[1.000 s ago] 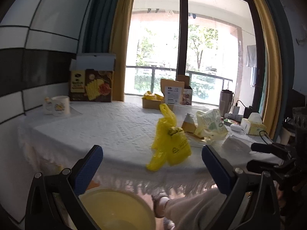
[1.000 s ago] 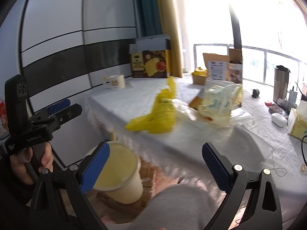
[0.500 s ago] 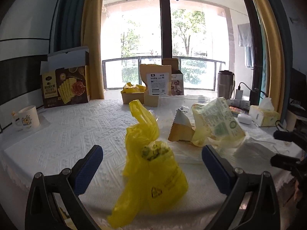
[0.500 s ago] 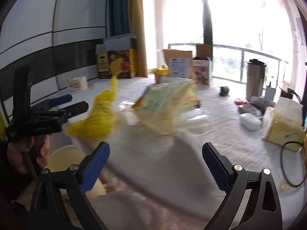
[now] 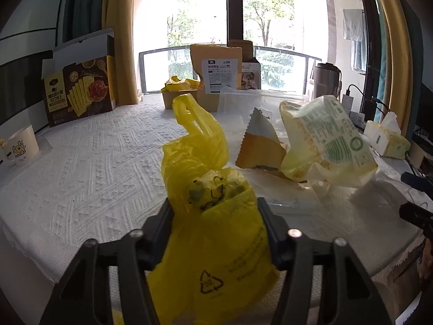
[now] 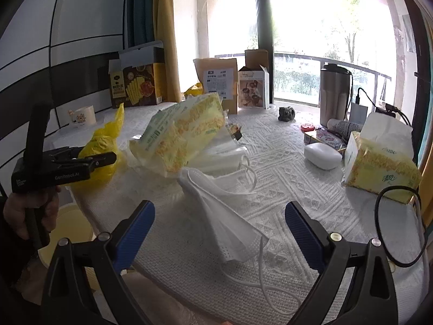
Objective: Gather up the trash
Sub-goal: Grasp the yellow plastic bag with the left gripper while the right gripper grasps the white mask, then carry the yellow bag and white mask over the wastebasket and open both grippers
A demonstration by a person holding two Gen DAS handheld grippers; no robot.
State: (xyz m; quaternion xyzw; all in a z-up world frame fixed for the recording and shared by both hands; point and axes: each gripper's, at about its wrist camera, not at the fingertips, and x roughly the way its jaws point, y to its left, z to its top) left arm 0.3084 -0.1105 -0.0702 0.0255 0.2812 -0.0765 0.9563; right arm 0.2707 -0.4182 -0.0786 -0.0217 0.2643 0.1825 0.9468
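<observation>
A crumpled yellow plastic bag (image 5: 213, 216) sits at the table's near edge; it also shows in the right wrist view (image 6: 101, 146). My left gripper (image 5: 213, 211) is shut on the yellow bag, its jaws pressed against both sides. An empty yellow-green tissue wrapper (image 5: 327, 146) and a torn brown packet (image 5: 259, 146) lie behind it. My right gripper (image 6: 219, 216) is open and empty, hovering over a pile of white face masks (image 6: 224, 216) beside the wrapper (image 6: 184, 135).
A yellow bin (image 6: 67, 233) stands on the floor below the table's edge. On the table (image 5: 94, 168) are a cracker box (image 5: 78, 92), a mug (image 5: 20, 146), a brown pouch (image 5: 216, 78), a steel tumbler (image 6: 334, 94), a tissue box (image 6: 379, 159) and a black cable (image 6: 400, 227).
My left gripper moved forward to the yellow bag and closed on it. My right gripper swung right, from the bin and table edge to over the face masks.
</observation>
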